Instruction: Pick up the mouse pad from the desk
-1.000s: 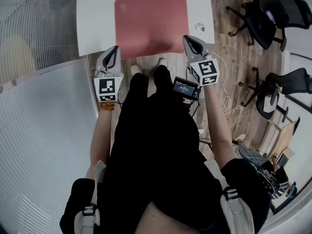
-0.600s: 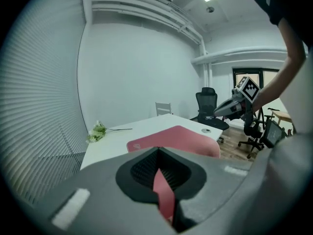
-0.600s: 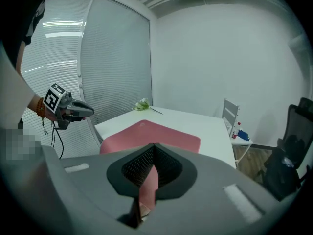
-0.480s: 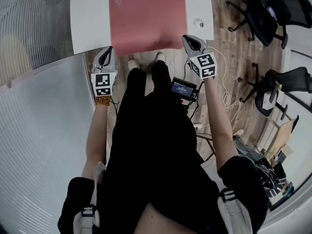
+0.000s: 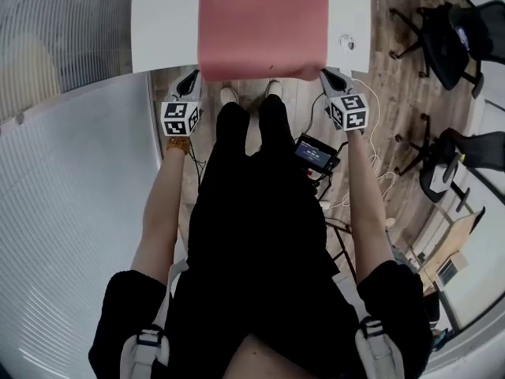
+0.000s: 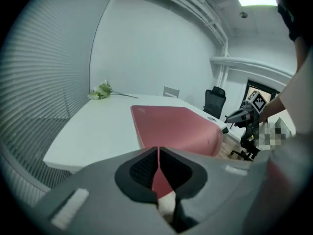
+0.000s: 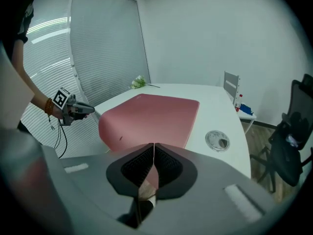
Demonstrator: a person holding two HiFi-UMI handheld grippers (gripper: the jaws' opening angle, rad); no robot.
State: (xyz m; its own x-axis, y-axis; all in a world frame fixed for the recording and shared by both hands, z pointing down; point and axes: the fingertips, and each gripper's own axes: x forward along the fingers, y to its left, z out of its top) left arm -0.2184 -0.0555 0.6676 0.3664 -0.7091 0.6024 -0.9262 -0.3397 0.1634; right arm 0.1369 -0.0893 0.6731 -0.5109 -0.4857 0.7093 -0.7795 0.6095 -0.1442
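pink mouse pad (image 5: pixel 263 26) lies between left hand-held gripper (image 5: pixel 191 77) and right hand-held gripper (image 5: pixel 325 74).

A green sprig (image 6: pixel 101 90) is laid near slatted blinds (image 6: pixel 39 82), well apart from a round grommet (image 7: pixel 217 140); black office chairs (image 5: pixel 450 42) are parked on wooden floor (image 5: pixel 394 93).

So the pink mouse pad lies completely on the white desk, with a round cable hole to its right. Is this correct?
Not completely. The mouse pad hangs over the near edge of the desk; its front strip bends down past the edge, as the right gripper view shows. The rest is correct: pink pad, white desk, round cable hole to its right.
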